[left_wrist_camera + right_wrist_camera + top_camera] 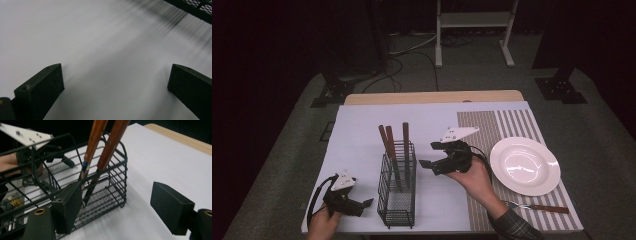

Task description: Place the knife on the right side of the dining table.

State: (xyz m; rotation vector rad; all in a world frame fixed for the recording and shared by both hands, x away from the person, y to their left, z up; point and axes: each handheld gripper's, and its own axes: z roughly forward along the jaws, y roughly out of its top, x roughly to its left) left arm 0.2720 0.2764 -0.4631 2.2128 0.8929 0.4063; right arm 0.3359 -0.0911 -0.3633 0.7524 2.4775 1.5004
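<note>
A desk (362,125) covered with a white sheet carries, toward its right side, a striped placemat (482,125). A white plate (525,165) sits on the placemat, and just nearer the person a wooden-handled fork (537,206) lies flat beside it. At the desk's middle stands a black wire caddy (397,186), tall and open-topped. Two wooden-handled utensils (394,142) stand in it, leaning, handles up; the right gripper view shows their metal ends down on the mesh floor. The right hand-held gripper (426,155) hovers just right of the caddy, jaws spread wide and empty, pointed at it. The left hand-held gripper (368,202) rests low at the caddy's left, jaws also wide and empty. The utensils look light and rigid, with smooth varnished handles that could slip; gripping a handle across its upper part seems best.
</note>
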